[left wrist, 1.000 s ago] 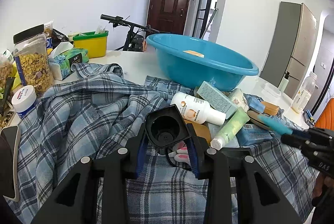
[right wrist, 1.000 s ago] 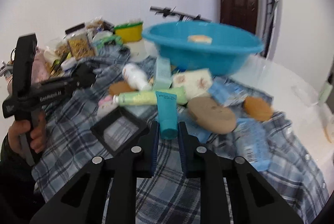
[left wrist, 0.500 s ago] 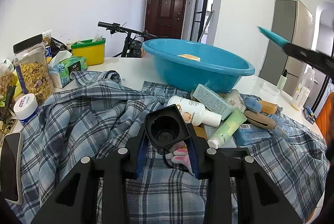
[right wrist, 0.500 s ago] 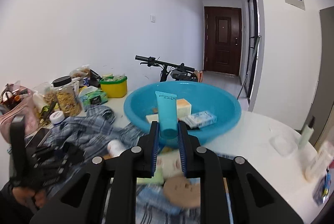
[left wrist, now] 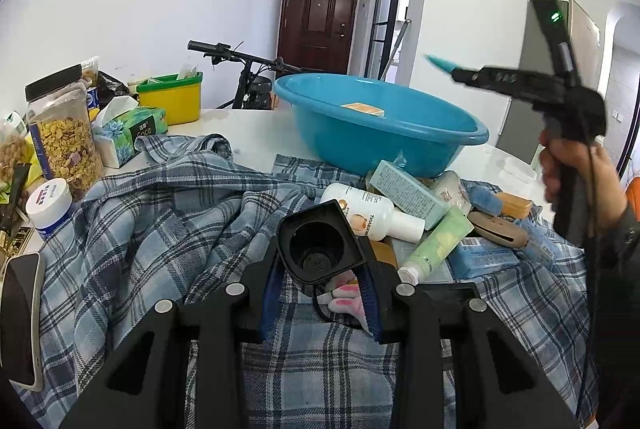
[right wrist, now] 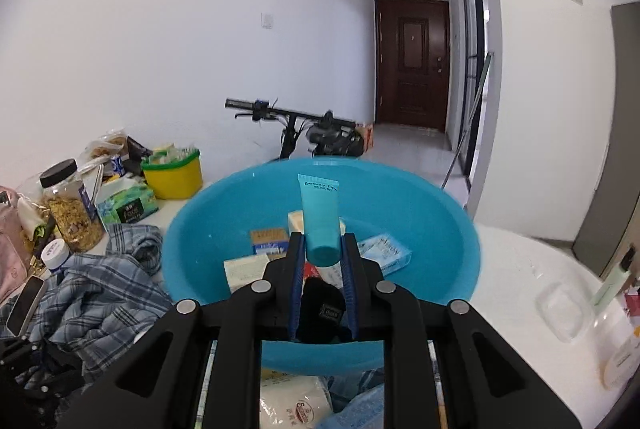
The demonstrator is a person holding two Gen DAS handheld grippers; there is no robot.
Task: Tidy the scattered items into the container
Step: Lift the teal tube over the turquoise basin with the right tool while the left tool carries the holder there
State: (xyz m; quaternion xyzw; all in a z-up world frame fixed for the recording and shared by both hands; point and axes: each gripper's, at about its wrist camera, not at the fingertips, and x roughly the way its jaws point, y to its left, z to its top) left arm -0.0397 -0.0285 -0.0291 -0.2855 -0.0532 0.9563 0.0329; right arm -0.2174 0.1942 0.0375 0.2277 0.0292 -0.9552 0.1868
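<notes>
My right gripper (right wrist: 322, 249) is shut on a teal tube (right wrist: 320, 219) and holds it above the blue basin (right wrist: 192, 229), which holds several small boxes and packets. In the left wrist view the right gripper (left wrist: 454, 71) hangs over the basin (left wrist: 400, 145) with the teal tube tip (left wrist: 438, 63) showing. My left gripper (left wrist: 320, 261) is shut on a black square-mouthed cup (left wrist: 318, 243), low over the plaid cloth (left wrist: 160, 229). Scattered items lie beside the basin: a white bottle (left wrist: 368, 215), a green tube (left wrist: 436, 243), a mint box (left wrist: 406, 193).
A cereal jar (left wrist: 64, 145), a tissue box (left wrist: 132, 133), a yellow tub (left wrist: 172, 99) and a white jar (left wrist: 50, 201) stand at the left. A phone (left wrist: 20, 321) lies at the left edge. A clear tray (right wrist: 564, 309) and bottles sit right of the basin.
My right gripper has lifted the teal tube from the cloth and carried it over the basin. My left gripper has stayed almost still with the black cup.
</notes>
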